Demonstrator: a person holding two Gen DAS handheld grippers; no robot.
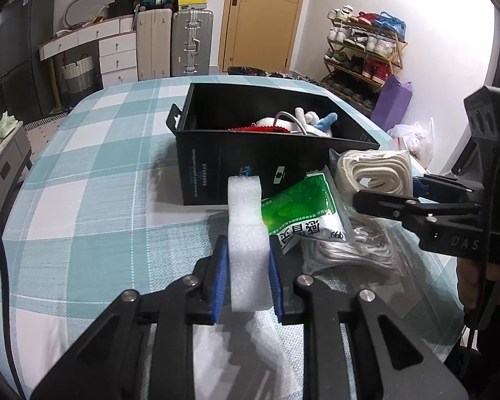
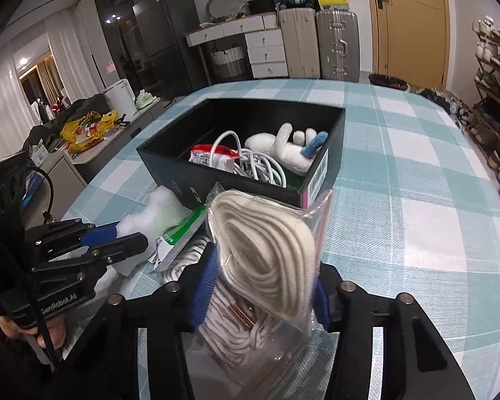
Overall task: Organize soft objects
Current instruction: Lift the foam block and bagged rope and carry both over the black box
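1. The left gripper (image 1: 246, 273) is clamped on a white foam block (image 1: 246, 233) that stands upright between its blue pads, low in the centre of the left view.
2. The right gripper (image 2: 260, 296) is closed on a clear bag of cream rope (image 2: 266, 243), low in the centre of the right view.
3. The black box (image 2: 170, 161) sits straight ahead of both grippers, in mid-frame, open-topped, already holding a plush toy (image 2: 290, 150), a white cable (image 2: 260, 163) and a red packet (image 2: 213, 156).
4. A green packet (image 1: 296, 206) lies on the checked cloth (image 1: 93, 173) between the grippers, just in front of the box.
5. Judged from this, both loads need lifting over the near wall; the right looks slightly nearer.
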